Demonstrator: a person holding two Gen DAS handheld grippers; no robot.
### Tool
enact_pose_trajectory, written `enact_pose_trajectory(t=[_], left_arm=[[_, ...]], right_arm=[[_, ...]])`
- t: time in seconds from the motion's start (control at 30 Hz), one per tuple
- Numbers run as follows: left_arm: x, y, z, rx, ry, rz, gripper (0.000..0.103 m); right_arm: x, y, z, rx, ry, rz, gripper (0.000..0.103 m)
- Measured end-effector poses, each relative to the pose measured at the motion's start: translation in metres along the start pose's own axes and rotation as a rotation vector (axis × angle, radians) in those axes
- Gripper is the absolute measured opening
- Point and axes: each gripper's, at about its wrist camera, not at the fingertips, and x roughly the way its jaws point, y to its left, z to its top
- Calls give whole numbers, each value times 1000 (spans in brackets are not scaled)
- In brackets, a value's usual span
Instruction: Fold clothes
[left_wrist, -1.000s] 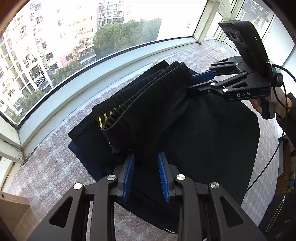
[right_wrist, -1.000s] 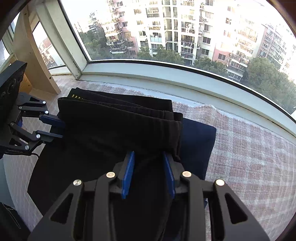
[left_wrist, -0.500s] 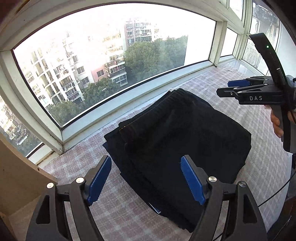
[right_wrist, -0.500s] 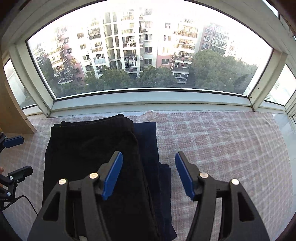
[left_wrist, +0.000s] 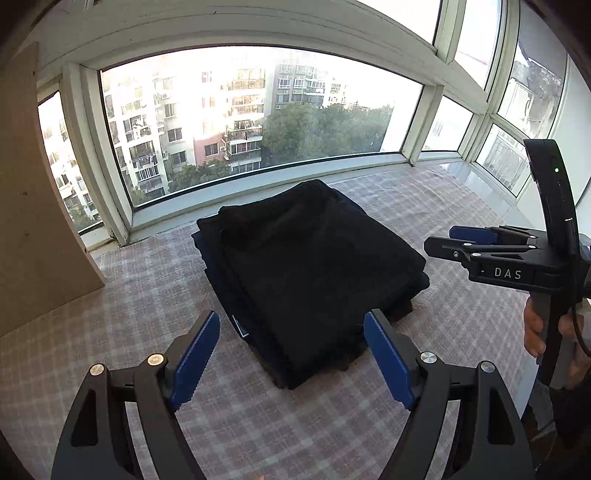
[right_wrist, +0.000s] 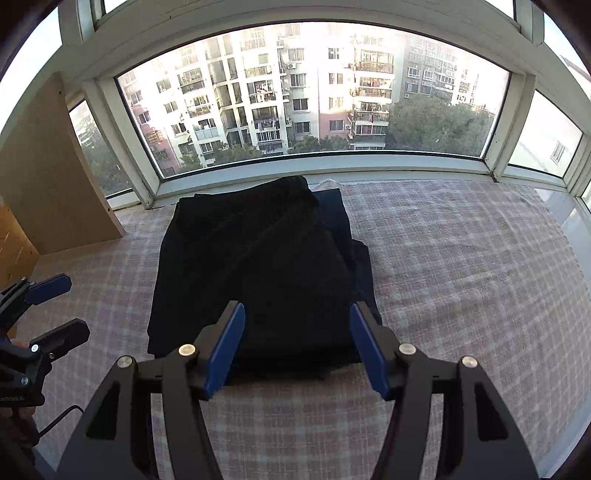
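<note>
Clothes: the folded black pile (left_wrist: 314, 273) is laid on the checked cloth (left_wrist: 424, 206) by the window.
Left gripper (left_wrist: 291, 354): held wide apart, nothing gripped.
Right gripper (right_wrist: 297, 349): held wide apart too.
Risk: the top fold is perhaps loose; if bumped, the pile could be knocked open.

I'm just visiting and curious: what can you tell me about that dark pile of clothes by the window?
The folded black garment lies flat as a rough rectangle on top of a folded navy garment, whose edges stick out along one side. The black fabric looks soft and ribbed at the window end. The pile rests on a pink checked cloth. Neither the left gripper nor the right gripper touches it; both are open.
</note>
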Motion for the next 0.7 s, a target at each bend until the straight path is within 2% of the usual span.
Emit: enact_pose_trajectory(t=[0.13,0.27,0.47,0.7], left_arm=[[-33,-15,-23,-5,-40,5,81],[-60,-25,-45,-7,-57,32,85],[-95,-32,-70,-35,-55,4,85],[-128,-20,-92,-82,-96,-14,86]], right_arm=[[-27,13,-26,10,-22,31,59],[-49,25,-47,-5,-37,27,59],[-71,38,-74,16,-20,85,59],[-101,63,-103,19,-34,17,59]])
